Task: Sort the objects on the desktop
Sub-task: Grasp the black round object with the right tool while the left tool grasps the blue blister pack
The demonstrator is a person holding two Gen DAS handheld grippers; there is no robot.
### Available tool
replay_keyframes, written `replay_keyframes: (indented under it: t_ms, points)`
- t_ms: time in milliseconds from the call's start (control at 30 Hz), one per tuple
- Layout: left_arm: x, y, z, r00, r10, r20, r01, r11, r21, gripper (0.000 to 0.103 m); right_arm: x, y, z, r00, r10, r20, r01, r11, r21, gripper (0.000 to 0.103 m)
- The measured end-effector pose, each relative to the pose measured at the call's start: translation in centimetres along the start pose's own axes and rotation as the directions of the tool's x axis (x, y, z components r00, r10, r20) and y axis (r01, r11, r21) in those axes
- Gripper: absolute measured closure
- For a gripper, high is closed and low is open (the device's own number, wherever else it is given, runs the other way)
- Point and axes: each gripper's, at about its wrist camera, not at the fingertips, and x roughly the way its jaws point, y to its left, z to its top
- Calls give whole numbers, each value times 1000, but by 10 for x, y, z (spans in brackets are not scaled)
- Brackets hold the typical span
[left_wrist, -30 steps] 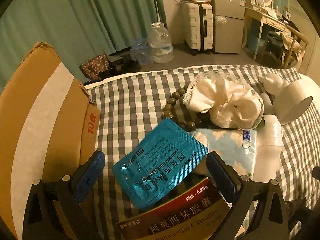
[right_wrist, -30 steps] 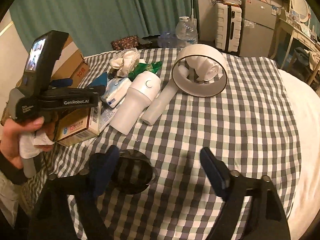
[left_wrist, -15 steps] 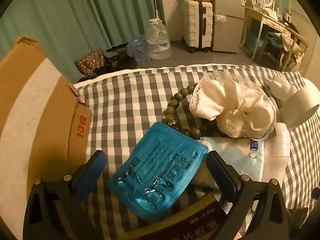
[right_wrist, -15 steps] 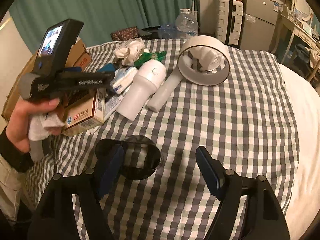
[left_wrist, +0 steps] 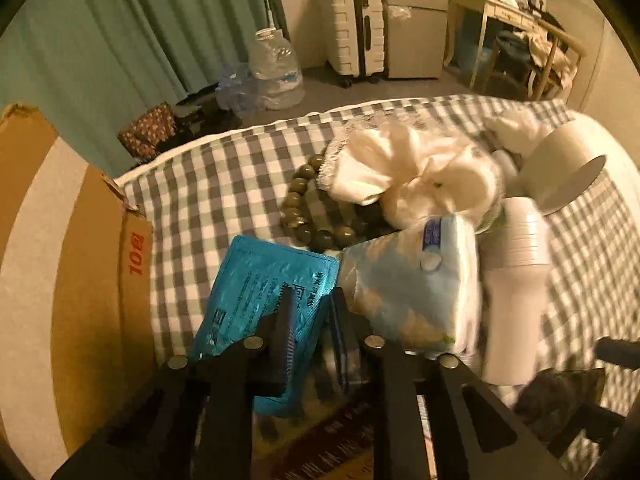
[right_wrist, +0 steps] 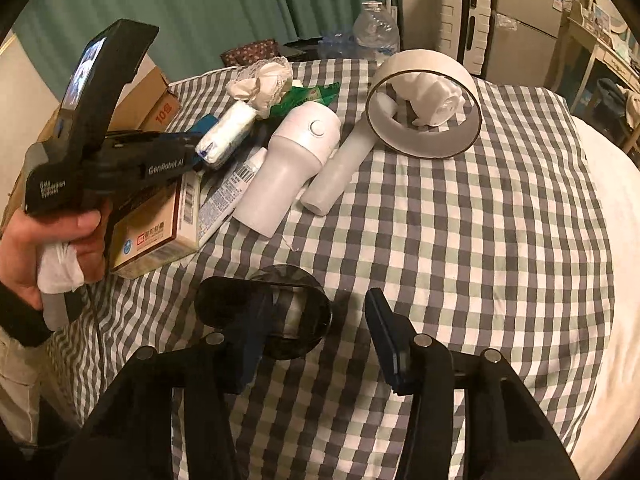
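Observation:
A blue blister pack [left_wrist: 256,288] lies tilted on a medicine box [left_wrist: 332,436] at the near edge of the checked cloth. My left gripper [left_wrist: 312,292] is closing over the pack's right part. Its left finger lies across the pack's face, and the picture is blurred there. Dark sunglasses [right_wrist: 296,320] lie folded on the cloth in the right wrist view. My right gripper [right_wrist: 316,300] is closing around them. Its left finger touches the lenses, while its right finger [right_wrist: 384,328] stands well apart. A hand [right_wrist: 52,236] holds the left gripper's body at the left.
A cardboard box [left_wrist: 60,260] stands at the left. Beyond the pack lie a tissue packet [left_wrist: 416,280], dark beads [left_wrist: 304,208] and a white lace cloth [left_wrist: 412,176]. A white hand-held device [right_wrist: 296,160] and a white ring with a cloth roll [right_wrist: 424,136] lie farther back.
The left jaws have swung in from wide apart to close around the blister pack. The right jaws have narrowed toward the sunglasses. Both hands stayed almost where they were.

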Motion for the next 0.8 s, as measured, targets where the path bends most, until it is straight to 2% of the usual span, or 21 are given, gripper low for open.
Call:
replay_keyframes:
  t_ms: [33,67,167,267,333,367,400,433,467,500,533,567,633,700,800]
  points:
    - [1,0,0,999,49,-3,-49,999,-1,27,1,0,0,1000,0,0,0,1000,1,52]
    - [0,4,-2,992,123,8,-123,992,-9,12,1,1,1,1000,1,-1,-1,1000,0,52]
    - [-3,5,-8,996,93,8,-93,995,39,10,-1,2,2,1000,-7,-2,7,1000,-7,52]
    - [3,-2,-10,990,139,21,-140,988,57,3,0,3,1,1000,-2,-7,2,1000,-3,52]
    - [4,-1,-12,990,137,30,-138,989,60,2,0,3,1,1000,3,-12,-3,1000,5,52]
    - [4,1,-12,991,129,26,-130,990,56,3,0,3,1,1000,5,-14,-5,1000,5,53]
    - [4,4,-11,993,114,16,-115,992,53,7,0,3,1,1000,7,-14,-7,1000,2,64]
    - [6,2,-9,997,76,-4,-76,996,41,32,-1,4,0,1000,14,-11,-14,1000,-2,72]
    - [10,12,-7,999,-7,-42,6,1000,-16,42,-2,6,0,1000,18,-10,-18,1000,-6,72]
    - [11,21,-8,998,-39,-47,35,997,-73,42,-3,6,-1,1000,15,-3,-15,1000,-6,78]
    - [10,23,-8,998,-39,-45,36,997,-70,44,-5,7,-2,1000,13,-1,-13,1000,-6,81]
    - [8,20,-9,999,-30,-42,28,999,-41,63,-6,7,-2,1000,17,3,-17,1000,0,88]
    - [-5,9,-7,1000,-6,-8,6,1000,24,78,-8,5,-4,1000,23,8,-23,1000,14,91]
    - [-15,1,-5,1000,26,3,-26,998,53,84,-10,4,-3,1000,22,15,-23,1000,18,94]
    - [-25,3,-6,1000,1,13,-1,1000,30,88,-13,5,-3,999,24,29,-25,999,24,97]
